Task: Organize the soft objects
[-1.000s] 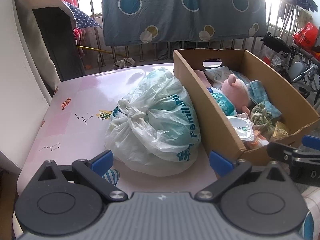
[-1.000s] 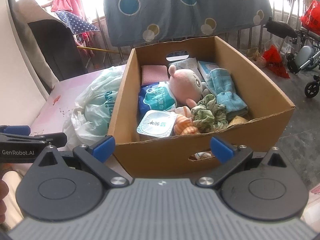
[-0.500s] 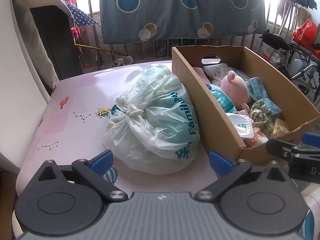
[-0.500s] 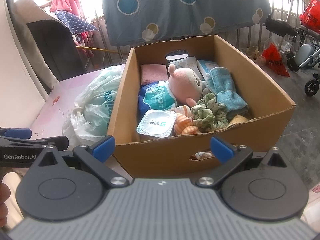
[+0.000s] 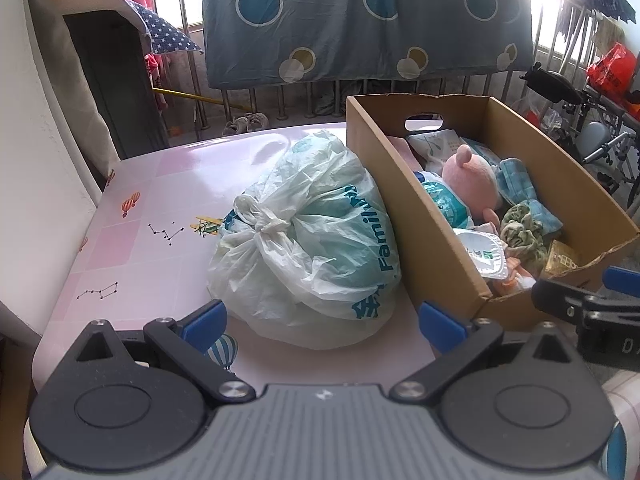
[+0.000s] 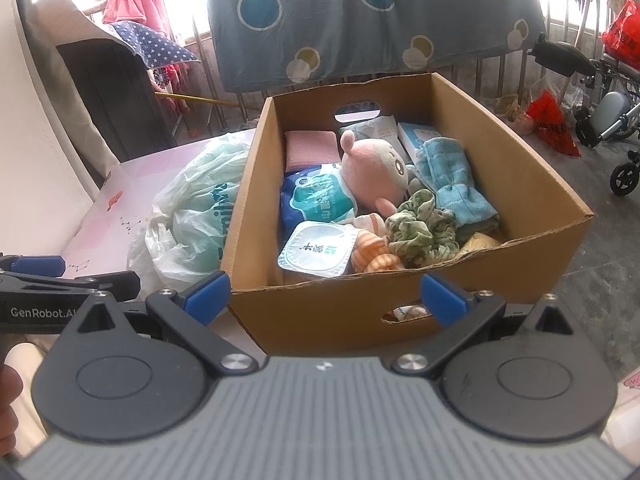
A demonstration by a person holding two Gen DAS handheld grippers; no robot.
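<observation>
A tied white and teal plastic bag (image 5: pixel 308 240) lies on the pink table (image 5: pixel 160 208), pressed against the left wall of a cardboard box (image 5: pixel 404 216). The box (image 6: pixel 520 184) holds a pink plush toy (image 6: pixel 376 168), a blue wipes pack (image 6: pixel 316 200), a white lidded tub (image 6: pixel 316 250), a green scrunchie (image 6: pixel 420 228), a blue towel (image 6: pixel 456 184) and a pink cloth (image 6: pixel 310 154). My left gripper (image 5: pixel 320 320) stands open just short of the bag. My right gripper (image 6: pixel 324 294) is open before the box's near wall, empty.
A blue sheet with circles (image 5: pixel 360 20) hangs on a railing behind the table. A dark cabinet (image 5: pixel 116 88) stands at back left. A wheelchair (image 6: pixel 608 112) and red bags (image 6: pixel 552 124) are on the floor to the right. Part of a hand (image 6: pixel 10 396) shows at lower left.
Both views have edged slightly nearer and lower toward the bag and box. Nothing was grasped or moved.
</observation>
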